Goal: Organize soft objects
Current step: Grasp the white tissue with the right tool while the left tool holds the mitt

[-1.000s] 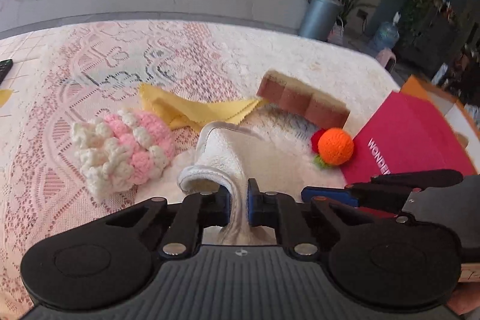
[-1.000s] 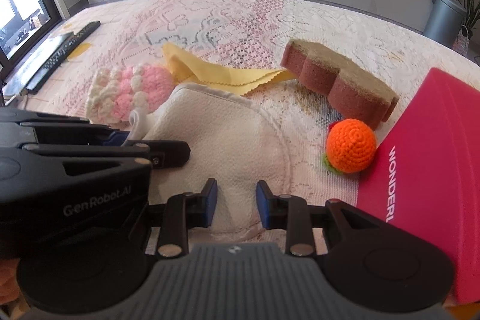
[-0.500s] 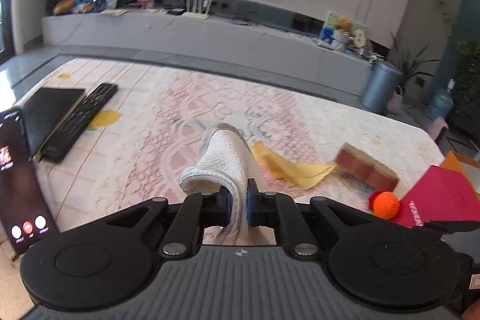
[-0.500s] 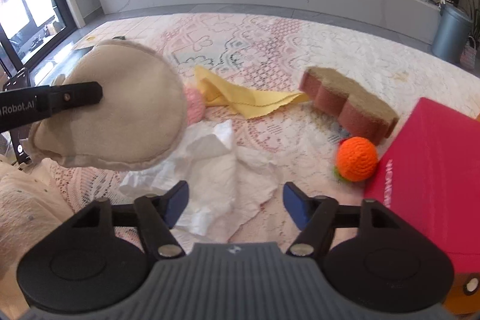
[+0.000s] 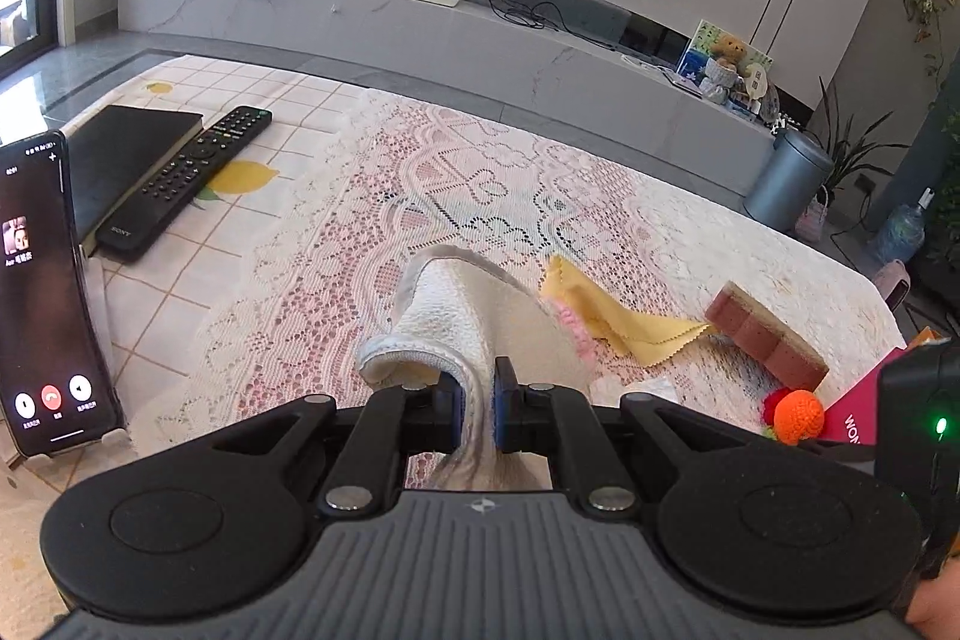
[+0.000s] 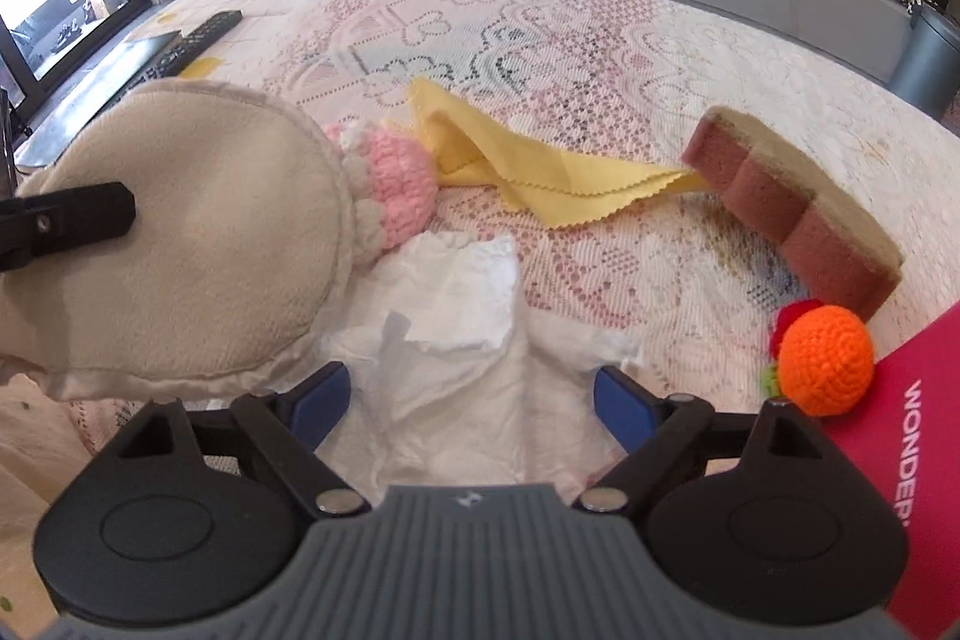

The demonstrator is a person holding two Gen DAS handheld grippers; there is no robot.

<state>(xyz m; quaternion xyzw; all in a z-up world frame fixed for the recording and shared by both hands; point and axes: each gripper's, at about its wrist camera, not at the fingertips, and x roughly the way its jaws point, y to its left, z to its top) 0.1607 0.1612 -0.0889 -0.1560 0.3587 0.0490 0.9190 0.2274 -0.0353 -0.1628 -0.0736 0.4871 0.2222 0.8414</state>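
My left gripper [image 5: 478, 415] is shut on a round cream cloth pad [image 5: 462, 322] and holds it up above the table; the pad also shows at the left of the right wrist view [image 6: 198, 232]. My right gripper [image 6: 471, 397] is open and empty just above a crumpled white tissue [image 6: 462, 316]. A pink and white crochet piece [image 6: 393, 184], a yellow cloth [image 6: 540, 172], a pink and tan sponge [image 6: 798, 208] and an orange crochet ball [image 6: 831, 358] lie on the lace tablecloth [image 6: 540, 40].
A pink box [image 6: 924, 436] lies at the right. A remote [image 5: 186, 172], a black book [image 5: 120, 160] and a standing phone [image 5: 39, 292] are at the left. A grey bin [image 5: 789, 178] stands beyond the table.
My left gripper lifted the cream pad off the table and swung it left, uncovering the white tissue. My right gripper opened wide.
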